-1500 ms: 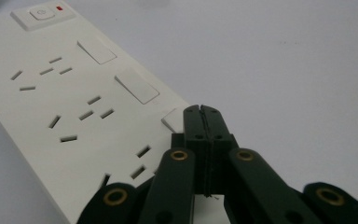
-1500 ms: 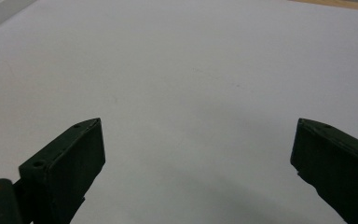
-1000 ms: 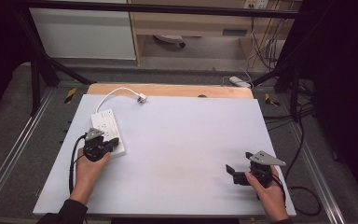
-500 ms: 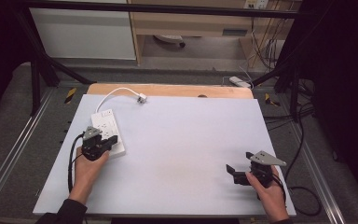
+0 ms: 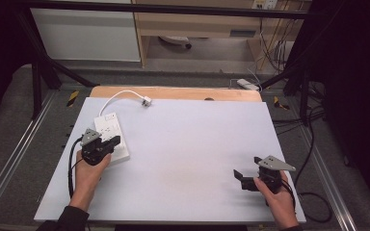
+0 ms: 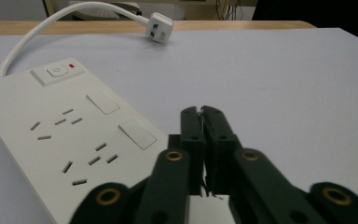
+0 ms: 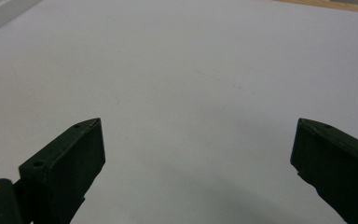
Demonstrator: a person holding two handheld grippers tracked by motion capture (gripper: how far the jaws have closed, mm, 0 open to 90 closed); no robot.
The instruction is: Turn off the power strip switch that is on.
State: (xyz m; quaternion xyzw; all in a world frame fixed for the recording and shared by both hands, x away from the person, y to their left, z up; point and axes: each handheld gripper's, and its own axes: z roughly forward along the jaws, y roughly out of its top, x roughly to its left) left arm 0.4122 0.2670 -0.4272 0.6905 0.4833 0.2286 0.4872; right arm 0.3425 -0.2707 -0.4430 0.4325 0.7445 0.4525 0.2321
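The left hand-held gripper [image 6: 200,111] sits over the near edge of the white power strip [image 6: 70,135] on the table [image 5: 188,159], its jaws just starting to part with nothing between them, while the right hand-held gripper [image 7: 193,140] rests wide open far away.

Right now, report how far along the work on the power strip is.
Done: the white power strip lies flat at the table's left side, its plug loose on the surface. In hand: the left tool, jaws almost together and just beginning to part, hangs over the strip's edge, holding nothing. The right tool rests open, apart. Left: any grip on strip or plug.
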